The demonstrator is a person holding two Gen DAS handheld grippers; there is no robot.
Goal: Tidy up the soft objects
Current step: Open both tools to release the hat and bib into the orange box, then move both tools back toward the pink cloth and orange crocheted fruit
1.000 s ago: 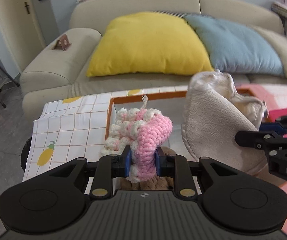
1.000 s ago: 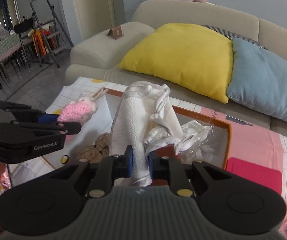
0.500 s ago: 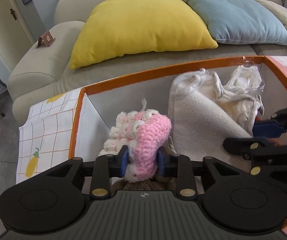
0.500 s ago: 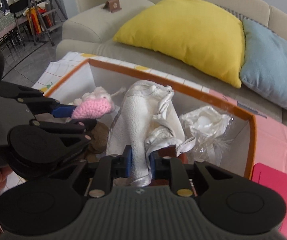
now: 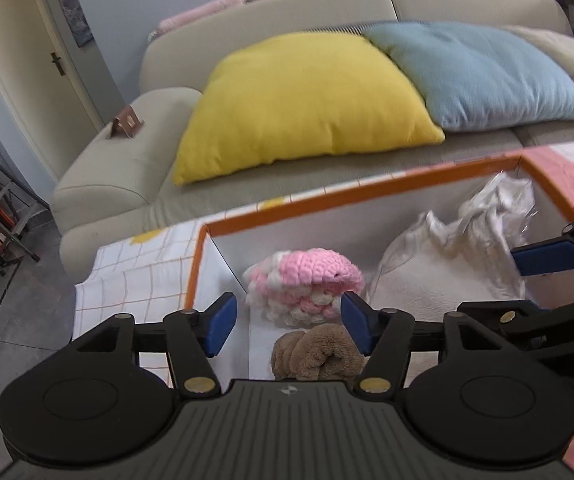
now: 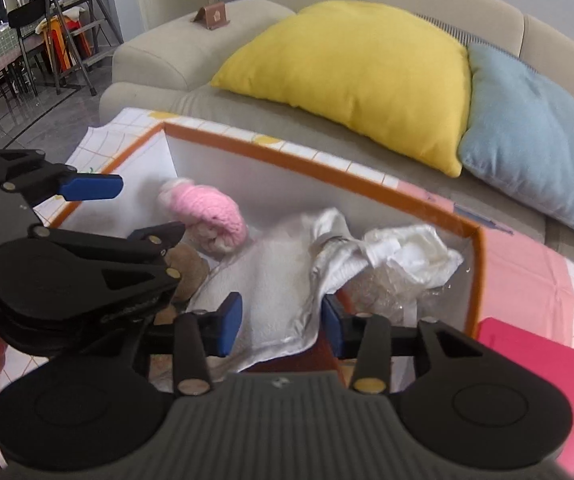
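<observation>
An orange-rimmed white box holds the soft things. A pink and white crochet toy lies in its left part. A cream fleece cloth lies beside it, with a white item in clear plastic at the right end. A brown plush piece lies near the front. My left gripper is open just above the toy. My right gripper is open over the cloth.
The box stands on a checked cloth on a low table before a beige sofa with a yellow cushion and a blue cushion. A pink pad lies right of the box. A ladder and chairs stand far left.
Both grippers lowered their loads into the box and opened. The crochet toy and the cream cloth now lie loose inside it.
</observation>
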